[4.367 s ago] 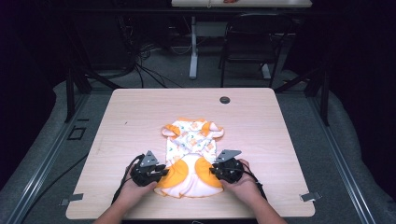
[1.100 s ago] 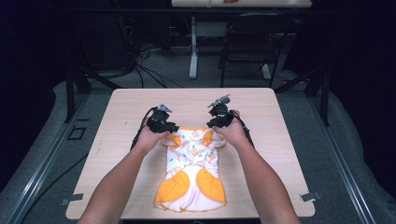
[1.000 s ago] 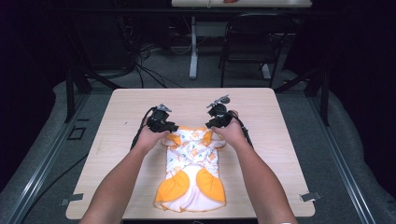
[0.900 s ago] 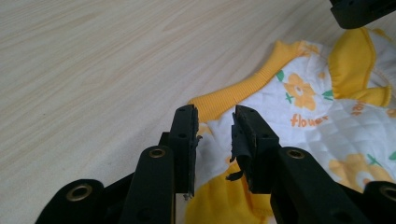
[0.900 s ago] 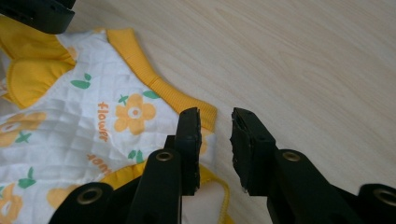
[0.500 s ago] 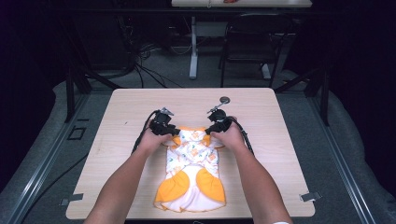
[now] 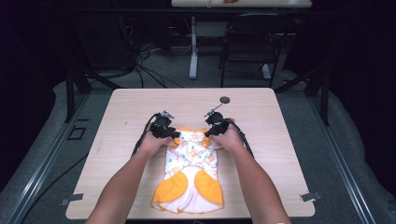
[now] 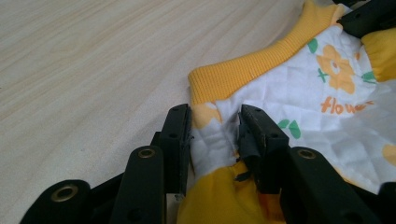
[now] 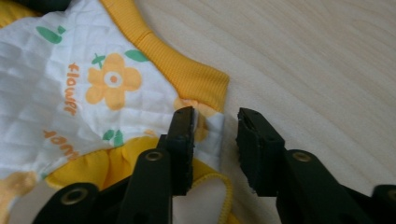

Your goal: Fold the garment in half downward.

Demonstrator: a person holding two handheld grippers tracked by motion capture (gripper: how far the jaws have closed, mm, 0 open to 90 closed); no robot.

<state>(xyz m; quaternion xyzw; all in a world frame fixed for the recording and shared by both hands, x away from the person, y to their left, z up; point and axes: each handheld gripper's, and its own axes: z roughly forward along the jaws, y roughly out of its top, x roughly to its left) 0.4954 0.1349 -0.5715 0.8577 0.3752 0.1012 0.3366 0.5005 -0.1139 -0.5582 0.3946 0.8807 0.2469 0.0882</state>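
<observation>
A white quilted baby garment [image 7: 191, 163] with orange flowers and yellow ribbed trim lies flat on the wooden table [image 7: 280, 140], collar at the far end. My left gripper [image 7: 173, 134] sits at its far left shoulder. In the left gripper view, the left gripper [image 8: 215, 126] pinches a bunched fold of the garment [image 8: 303, 93], with cloth touching both jaws. My right gripper [image 7: 208, 133] is at the far right shoulder. In the right gripper view, the right gripper [image 9: 215, 126] stands open; the corner of the garment [image 9: 70, 79] lies against one jaw, and bare table shows in the gap.
A small dark round disc [image 7: 225, 99] lies on the table beyond the right gripper. Both forearms stretch over the table on either side of the garment. A chair [image 7: 252, 46] and a table leg [image 7: 193, 46] stand on the floor beyond the far edge.
Both grippers came down and slightly nearer from above the far edge of the garment onto its two shoulders. Earlier still, they were at the near hem.
</observation>
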